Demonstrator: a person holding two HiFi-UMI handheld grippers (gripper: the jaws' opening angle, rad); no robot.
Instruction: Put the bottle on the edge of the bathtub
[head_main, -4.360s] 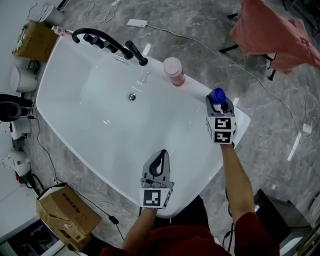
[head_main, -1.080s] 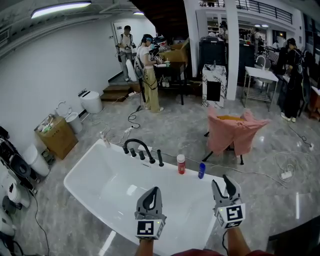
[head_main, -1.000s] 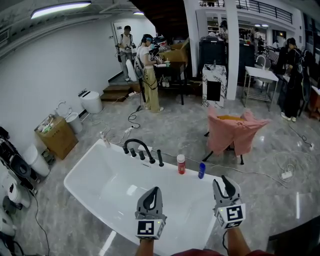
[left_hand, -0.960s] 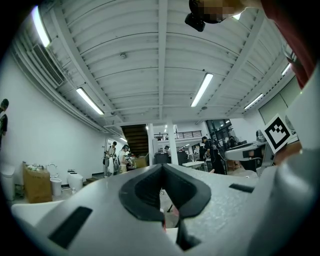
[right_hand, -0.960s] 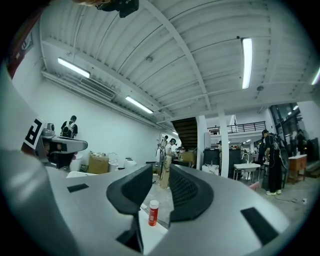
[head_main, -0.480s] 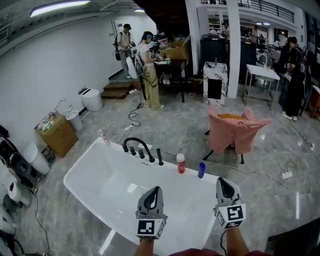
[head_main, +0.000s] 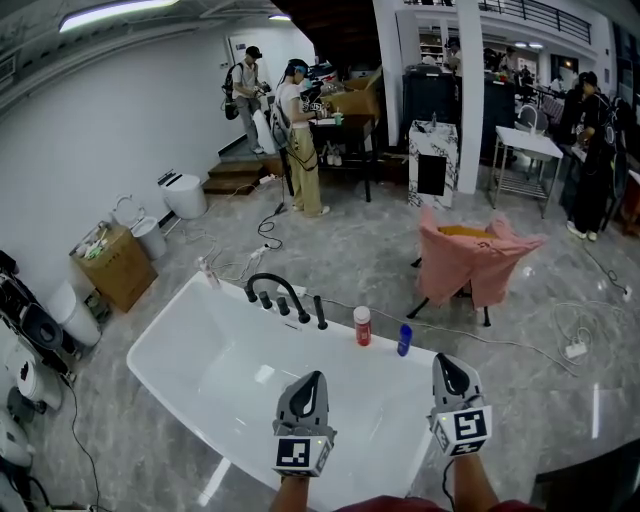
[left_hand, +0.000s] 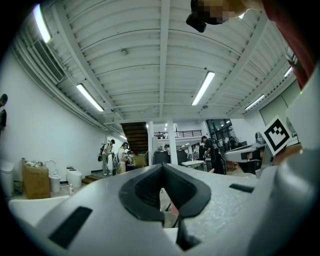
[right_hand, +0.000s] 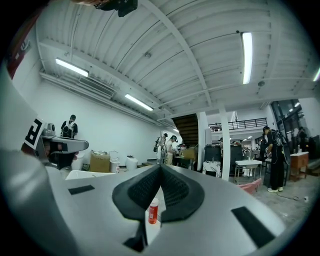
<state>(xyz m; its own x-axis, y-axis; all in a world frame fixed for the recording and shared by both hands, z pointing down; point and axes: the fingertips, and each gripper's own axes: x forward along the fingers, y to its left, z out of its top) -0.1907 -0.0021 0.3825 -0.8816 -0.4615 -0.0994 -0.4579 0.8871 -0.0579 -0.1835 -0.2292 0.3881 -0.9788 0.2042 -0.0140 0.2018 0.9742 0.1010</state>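
On bathtub (head_main: 215, 345) rim: blue bottle (head_main: 403, 340), detail unreadable; left hand-held gripper (head_main: 315, 378), right hand-held gripper (head_main: 442, 360) closed, empty.

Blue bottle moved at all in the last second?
No. The blue bottle still stands on the bathtub rim, just right of the red bottle, with the same gap as a second ago.

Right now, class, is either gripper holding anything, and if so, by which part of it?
Nothing is held. The left gripper and right gripper are both shut, empty; the blue bottle and red bottle stand on the bathtub edge, beyond them.
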